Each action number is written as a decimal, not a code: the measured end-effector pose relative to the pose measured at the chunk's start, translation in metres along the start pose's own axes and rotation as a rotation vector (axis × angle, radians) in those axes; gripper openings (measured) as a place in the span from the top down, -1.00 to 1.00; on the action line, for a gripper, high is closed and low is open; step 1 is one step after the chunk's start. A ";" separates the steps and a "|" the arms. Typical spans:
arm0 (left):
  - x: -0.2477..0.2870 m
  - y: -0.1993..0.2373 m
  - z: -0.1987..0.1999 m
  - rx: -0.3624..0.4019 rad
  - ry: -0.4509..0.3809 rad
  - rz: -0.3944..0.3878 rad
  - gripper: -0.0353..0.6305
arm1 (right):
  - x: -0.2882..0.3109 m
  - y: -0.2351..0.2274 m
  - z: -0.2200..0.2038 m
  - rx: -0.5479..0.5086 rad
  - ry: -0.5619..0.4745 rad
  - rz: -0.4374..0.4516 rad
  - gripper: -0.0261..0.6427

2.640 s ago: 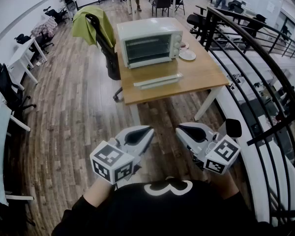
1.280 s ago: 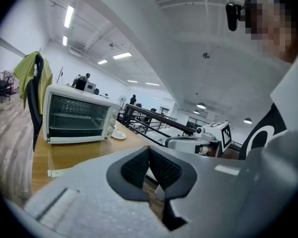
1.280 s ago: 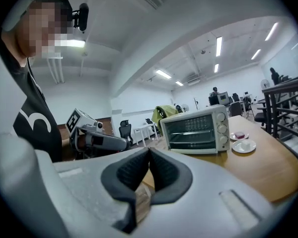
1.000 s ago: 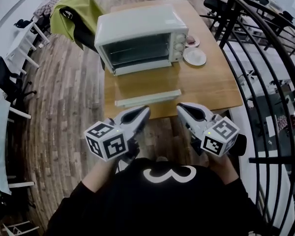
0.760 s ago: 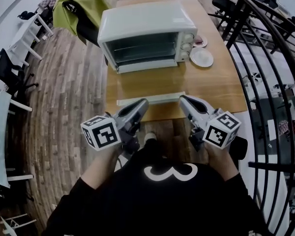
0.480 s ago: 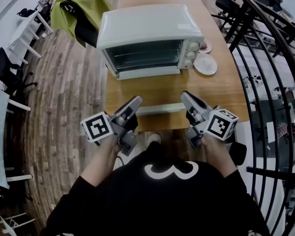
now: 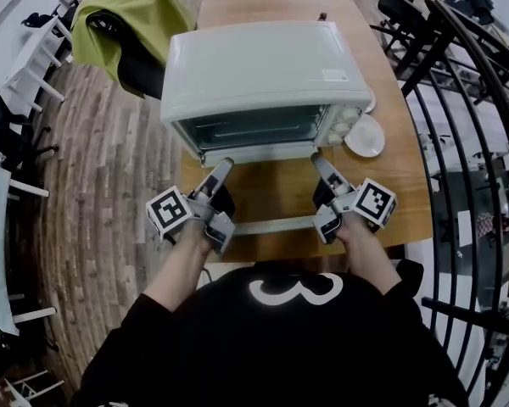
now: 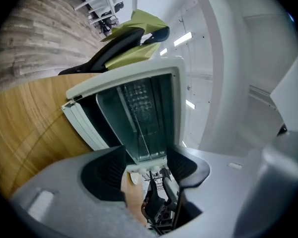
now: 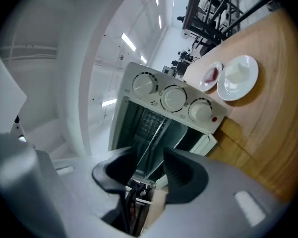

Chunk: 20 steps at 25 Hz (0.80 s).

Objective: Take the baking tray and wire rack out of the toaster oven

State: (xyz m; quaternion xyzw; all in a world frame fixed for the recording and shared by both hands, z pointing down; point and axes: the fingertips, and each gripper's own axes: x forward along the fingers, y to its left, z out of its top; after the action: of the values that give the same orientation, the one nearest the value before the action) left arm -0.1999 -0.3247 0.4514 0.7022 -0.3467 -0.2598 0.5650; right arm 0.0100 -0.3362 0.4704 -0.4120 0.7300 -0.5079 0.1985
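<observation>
On the wooden table [image 7: 390, 168], toaster oven [image 7: 254, 66] at 12 o'clock, glass door [image 7: 267, 189] dropped flat. Baking tray [image 9: 156, 138] and wire rack [image 7: 250, 127] sit inside, edge-on, hard to separate. Judged: thin stiff metal, light, slick, rattly; take the front lip near both corners. Left gripper [image 7: 223, 166] and right gripper [image 7: 317, 159]: jaws opening, nothing between the ribbed black pads.

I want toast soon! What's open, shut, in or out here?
Toaster oven, door open, lying flat.
Tray and rack, inside it, not out yet.
Left tongs, opening, nothing between them.
Right tongs, opening, nothing between them.
</observation>
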 end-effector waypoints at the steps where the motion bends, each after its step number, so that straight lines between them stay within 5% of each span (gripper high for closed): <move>1: 0.004 0.011 0.009 -0.013 -0.014 0.023 0.17 | 0.009 -0.006 0.003 0.023 -0.008 -0.009 0.44; 11: 0.033 0.091 0.069 -0.118 -0.147 0.187 0.17 | 0.086 -0.054 0.012 0.122 -0.044 -0.096 0.43; 20: 0.048 0.111 0.086 -0.132 -0.207 0.211 0.36 | 0.119 -0.070 0.012 0.206 -0.076 -0.115 0.43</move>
State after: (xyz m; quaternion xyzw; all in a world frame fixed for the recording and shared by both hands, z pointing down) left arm -0.2561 -0.4282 0.5410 0.5927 -0.4572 -0.2924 0.5952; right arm -0.0224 -0.4488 0.5441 -0.4498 0.6410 -0.5746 0.2379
